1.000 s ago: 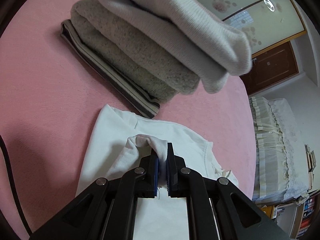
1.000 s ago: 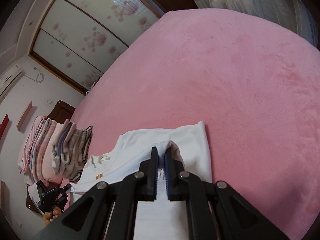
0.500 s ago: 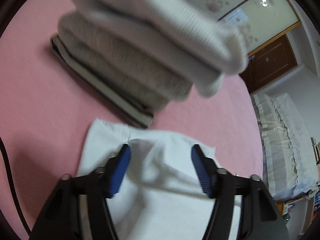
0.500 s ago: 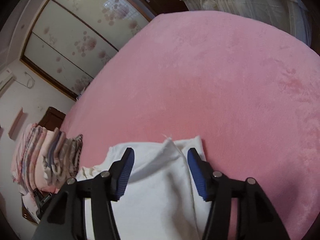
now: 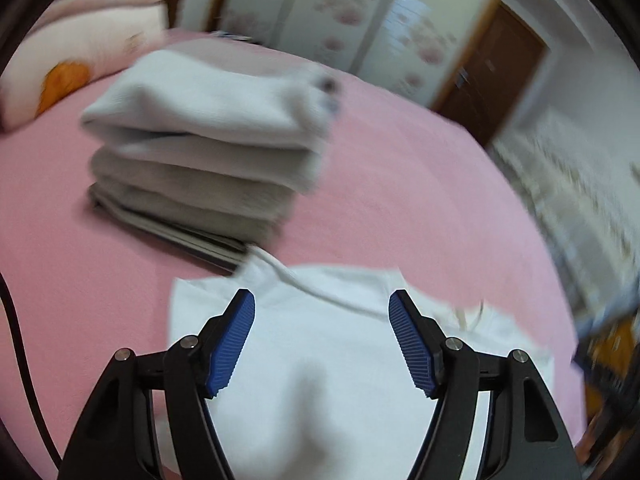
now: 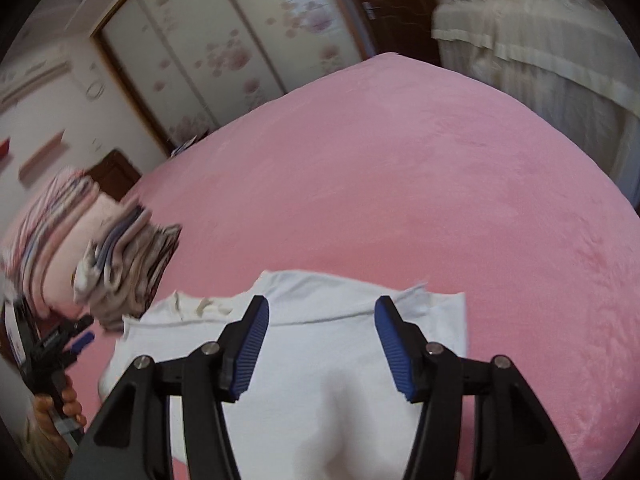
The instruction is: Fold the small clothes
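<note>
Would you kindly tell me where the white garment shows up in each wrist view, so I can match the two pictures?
Left wrist: white garment at bottom centre, under the open left tongs.
Right wrist: white garment at bottom centre, under the open right tongs.
Shared landmark: the folded clothes stack.

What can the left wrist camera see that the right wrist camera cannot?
Only the left wrist view shows an orange-patterned pillow and its own open left hand-held gripper.

Only the right wrist view shows a cream frilled cover, the person's hand and the open right hand-held gripper.

Both show the white garment on the pink bedspread, the folded stack and the flowered wardrobe doors.
</note>
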Available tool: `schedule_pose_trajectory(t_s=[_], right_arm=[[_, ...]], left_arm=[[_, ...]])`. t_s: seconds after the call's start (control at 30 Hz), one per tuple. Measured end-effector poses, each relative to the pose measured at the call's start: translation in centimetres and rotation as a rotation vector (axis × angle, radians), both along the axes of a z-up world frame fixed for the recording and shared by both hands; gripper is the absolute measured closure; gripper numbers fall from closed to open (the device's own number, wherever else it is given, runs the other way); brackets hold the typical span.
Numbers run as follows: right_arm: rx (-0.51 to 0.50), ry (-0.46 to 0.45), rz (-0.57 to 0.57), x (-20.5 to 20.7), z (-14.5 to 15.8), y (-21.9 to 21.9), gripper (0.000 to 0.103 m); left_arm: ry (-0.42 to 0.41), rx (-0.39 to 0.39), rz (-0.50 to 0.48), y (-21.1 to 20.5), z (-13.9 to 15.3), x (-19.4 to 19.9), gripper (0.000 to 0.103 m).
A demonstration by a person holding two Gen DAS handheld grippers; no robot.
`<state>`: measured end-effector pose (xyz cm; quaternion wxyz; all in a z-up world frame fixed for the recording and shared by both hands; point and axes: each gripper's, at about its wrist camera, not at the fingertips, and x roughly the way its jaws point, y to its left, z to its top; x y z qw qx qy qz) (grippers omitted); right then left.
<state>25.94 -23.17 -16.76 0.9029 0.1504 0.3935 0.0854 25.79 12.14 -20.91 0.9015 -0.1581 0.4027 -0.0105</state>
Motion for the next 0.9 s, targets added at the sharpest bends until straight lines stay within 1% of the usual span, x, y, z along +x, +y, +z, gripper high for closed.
schedule_pose_trajectory(t_s=[0.03,0.07,0.1,0.13,0.17,0.23,0.37,0.4,0.47,0.53,0.57,0.6,0.7,0.8,0.9], right_arm=[[-0.009,0.006,0.027,0.0,-0.2,0.9,0.056],[-0.019,0.017,0.067,0.1,-0.7,2.3,0.065],[-0.029,0.026,0.1,0.2,-1.1,3.6,0.071],[-0.043,0.041,0.133,0.4,-1.8,5.1,0.083],[-0.048,0.057,0.157,0.6,-2.4,6.2,0.09],[-0.036,0.089,0.211,1.1,-3.9,8.8,0.093],[-0.035,0.123,0.271,2.4,-5.9,12.6,0.095],[-0.044,0.13,0.273,2.9,-6.3,13.3,0.095],[-0.057,0.154,0.26,4.2,-7.3,13.9,0.095],[-0.048,0.172,0.236,5.3,-7.9,13.7,0.097],[-0.041,0.179,0.217,6.0,-8.1,13.4,0.101],[-0.033,0.183,0.196,6.6,-8.2,12.9,0.102],[-0.034,0.188,0.148,7.8,-8.3,11.6,0.103],[-0.058,0.18,0.093,8.4,-8.0,10.0,0.103],[-0.031,0.167,0.07,8.0,-7.3,8.4,0.103]], left_arm=[[0.007,0.018,-0.031,-0.2,-0.2,-0.2,0.034],[0.02,0.047,-0.07,-1.3,-0.7,-0.1,0.035],[0.031,0.068,-0.104,-2.5,-1.2,0.0,0.035],[0.045,0.083,-0.14,-3.7,-1.8,0.2,0.035],[0.06,0.089,-0.172,-4.8,-2.3,0.4,0.035],[0.099,0.088,-0.242,-6.9,-3.4,0.9,0.035],[0.16,0.116,-0.333,-10.0,-5.0,1.9,0.035],[0.176,0.133,-0.335,-10.4,-5.4,2.6,0.035],[0.186,0.143,-0.327,-10.6,-5.8,3.6,0.035],[0.199,0.131,-0.296,-9.9,-5.9,4.8,0.035],[0.201,0.116,-0.276,-9.3,-5.8,5.3,0.035],[0.201,0.107,-0.253,-8.7,-5.7,5.7,0.035],[0.209,0.104,-0.197,-7.3,-5.6,6.8,0.038],[0.199,0.126,-0.147,-5.5,-5.5,6.4,0.038],[0.166,0.127,-0.101,-4.1,-4.8,5.1,0.038]])
